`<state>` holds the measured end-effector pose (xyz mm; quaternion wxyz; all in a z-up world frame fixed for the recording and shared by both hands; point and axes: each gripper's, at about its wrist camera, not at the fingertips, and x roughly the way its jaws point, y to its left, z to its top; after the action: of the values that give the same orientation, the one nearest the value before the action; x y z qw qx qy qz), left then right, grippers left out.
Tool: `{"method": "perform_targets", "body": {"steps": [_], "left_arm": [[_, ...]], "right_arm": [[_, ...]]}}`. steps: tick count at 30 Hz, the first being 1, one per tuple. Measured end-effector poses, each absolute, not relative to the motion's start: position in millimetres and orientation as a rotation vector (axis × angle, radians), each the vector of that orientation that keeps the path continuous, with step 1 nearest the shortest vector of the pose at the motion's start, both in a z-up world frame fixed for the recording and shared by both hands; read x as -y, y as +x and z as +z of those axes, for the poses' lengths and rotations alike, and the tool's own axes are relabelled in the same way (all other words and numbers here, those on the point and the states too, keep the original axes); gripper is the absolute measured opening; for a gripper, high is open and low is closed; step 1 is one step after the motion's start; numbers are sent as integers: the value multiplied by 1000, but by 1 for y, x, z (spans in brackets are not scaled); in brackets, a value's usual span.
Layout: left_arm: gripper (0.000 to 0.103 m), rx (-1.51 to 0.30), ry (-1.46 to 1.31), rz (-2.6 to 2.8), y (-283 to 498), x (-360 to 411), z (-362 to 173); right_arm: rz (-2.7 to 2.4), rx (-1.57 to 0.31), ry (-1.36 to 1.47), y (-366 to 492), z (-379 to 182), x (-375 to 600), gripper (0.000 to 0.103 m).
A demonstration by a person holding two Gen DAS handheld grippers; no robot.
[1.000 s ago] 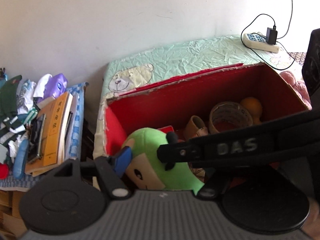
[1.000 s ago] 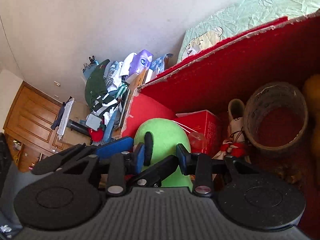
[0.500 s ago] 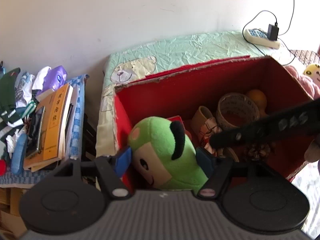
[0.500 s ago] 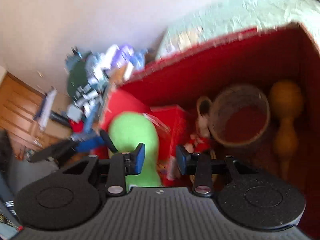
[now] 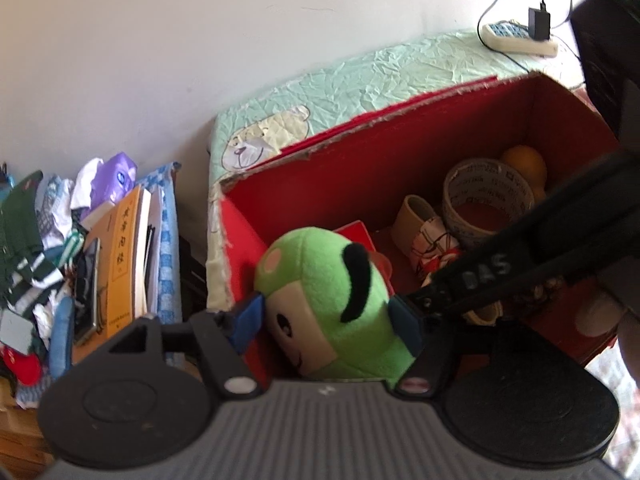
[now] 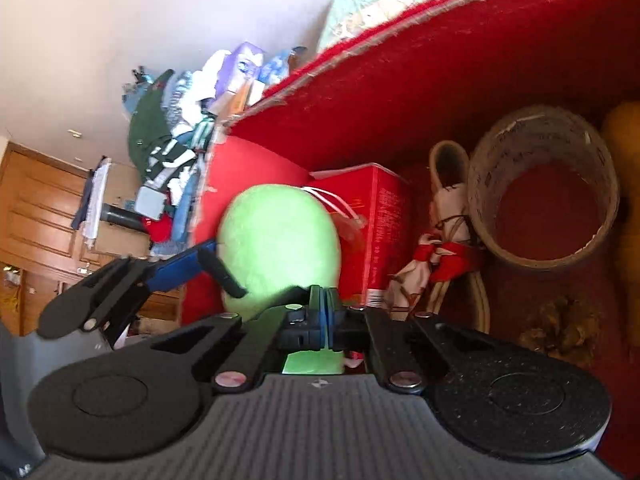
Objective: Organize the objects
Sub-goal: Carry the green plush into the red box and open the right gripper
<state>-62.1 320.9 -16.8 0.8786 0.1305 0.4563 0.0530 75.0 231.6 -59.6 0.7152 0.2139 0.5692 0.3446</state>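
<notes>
The right hand-held gripper point(image 6: 324, 312) has snapped clenched on nothing, while the left hand-held gripper point(image 5: 324, 316) grasps the green plush toy point(image 5: 328, 292) at the red box point(image 5: 400, 168)'s near-left corner, where both crowd and could knock it loose.

White letters "DAS" stand on the black arm of the right claw point(image 5: 484, 276). The orange book point(image 5: 118, 256) carries dark Chinese characters down its cover. Print on the tape roll point(image 5: 486, 200) and red carton point(image 6: 380, 236) is too small to read.
</notes>
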Motion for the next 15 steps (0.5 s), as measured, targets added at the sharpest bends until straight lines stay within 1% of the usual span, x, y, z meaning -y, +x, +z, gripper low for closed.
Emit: {"method": "perform_targets", "body": {"steps": [3,8,12,15], "left_arm": [[78,-948,277,114,-63,-318,-19],[81,-956,251,111,-63,-320,-13],[87,-952,246,122,-63,-317,-8],[89,-940,257,132,-65,-313,-4]], "right_arm": [[748,-1255,441,73,-55,-228,7],[724,-1197,414,67,-47,-217,22],[702,-1128,354,59,-36,-215,28],[682,-1088,322,54,-30,-212,31]]}}
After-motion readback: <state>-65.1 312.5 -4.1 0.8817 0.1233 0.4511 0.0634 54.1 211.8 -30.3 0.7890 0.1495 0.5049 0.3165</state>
